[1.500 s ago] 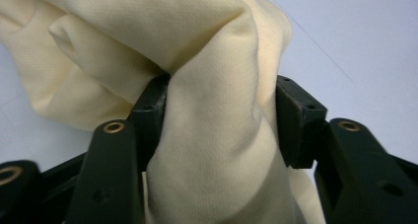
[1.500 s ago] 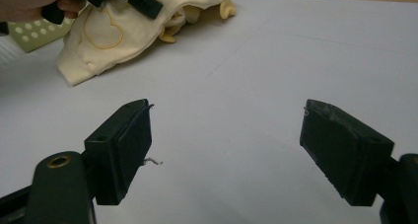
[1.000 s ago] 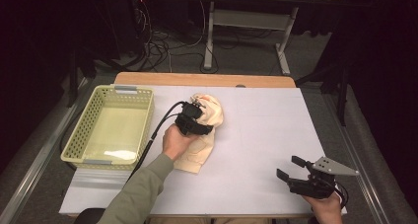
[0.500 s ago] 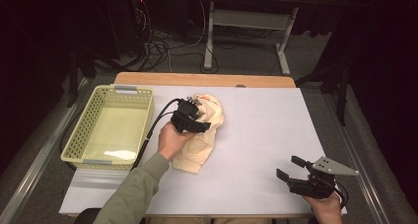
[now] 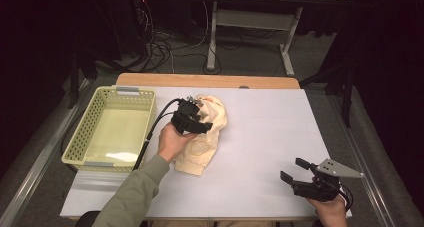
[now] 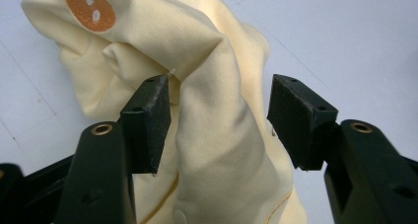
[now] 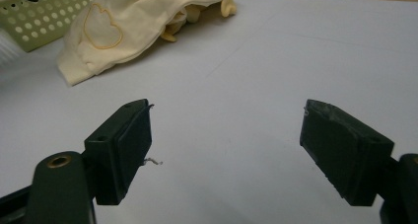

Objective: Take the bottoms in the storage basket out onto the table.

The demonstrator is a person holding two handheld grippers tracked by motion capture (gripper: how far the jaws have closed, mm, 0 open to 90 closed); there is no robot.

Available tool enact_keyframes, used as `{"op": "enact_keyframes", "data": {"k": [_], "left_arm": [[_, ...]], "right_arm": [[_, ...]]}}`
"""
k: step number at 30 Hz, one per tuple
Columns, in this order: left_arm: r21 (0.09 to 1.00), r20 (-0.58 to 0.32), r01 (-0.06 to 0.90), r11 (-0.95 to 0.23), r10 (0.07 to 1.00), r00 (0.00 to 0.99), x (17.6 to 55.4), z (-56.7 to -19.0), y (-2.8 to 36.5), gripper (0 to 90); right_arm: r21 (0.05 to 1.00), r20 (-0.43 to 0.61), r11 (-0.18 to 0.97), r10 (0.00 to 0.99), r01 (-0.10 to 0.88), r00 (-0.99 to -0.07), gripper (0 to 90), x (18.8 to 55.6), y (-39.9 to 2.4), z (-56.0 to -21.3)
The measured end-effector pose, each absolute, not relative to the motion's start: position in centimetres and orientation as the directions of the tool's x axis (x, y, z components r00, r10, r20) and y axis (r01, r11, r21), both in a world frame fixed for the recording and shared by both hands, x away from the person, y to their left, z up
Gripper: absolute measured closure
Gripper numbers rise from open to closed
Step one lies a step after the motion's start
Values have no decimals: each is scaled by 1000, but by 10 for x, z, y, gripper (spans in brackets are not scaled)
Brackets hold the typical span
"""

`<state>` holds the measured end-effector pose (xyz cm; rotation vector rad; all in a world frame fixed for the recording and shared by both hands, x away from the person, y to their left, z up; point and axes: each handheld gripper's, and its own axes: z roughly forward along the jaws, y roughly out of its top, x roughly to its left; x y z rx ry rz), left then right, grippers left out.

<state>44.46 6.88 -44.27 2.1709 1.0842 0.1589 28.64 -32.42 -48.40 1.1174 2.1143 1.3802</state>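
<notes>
Little has shifted: left gripper, fingers parted, straddles a raised fold of the cream garment, lengthwise near-to-far.

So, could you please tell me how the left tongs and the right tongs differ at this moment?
The left tongs straddle a raised fold of the cream garment, while the right tongs have only bare white tabletop between their jaws. The left tongs sit mid-table beside the green basket; the right tongs rest near the table's front right corner, apart from the garment. Both stand open, gripping nothing.
</notes>
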Motion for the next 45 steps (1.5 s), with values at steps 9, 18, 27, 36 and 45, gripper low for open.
{"op": "enact_keyframes", "data": {"k": [9,18,27,36,45], "left_arm": [[636,-191,655,-408,739,646,444,-439,72,404],[638,-190,652,-409,737,648,443,-437,74,404],[640,-186,649,-412,736,651,441,-435,77,404],[650,-183,642,-407,736,652,438,-430,81,404],[659,-186,638,-398,735,652,434,-427,87,404]], "right_arm": [[888,107,201,784,413,-612,202,286,-324,-484],[888,107,202,783,413,-612,202,286,-324,-484],[888,107,201,784,413,-612,202,287,-324,-484],[888,109,201,783,415,-613,202,287,-324,-484],[887,111,199,783,416,-612,202,287,-324,-484]]}}
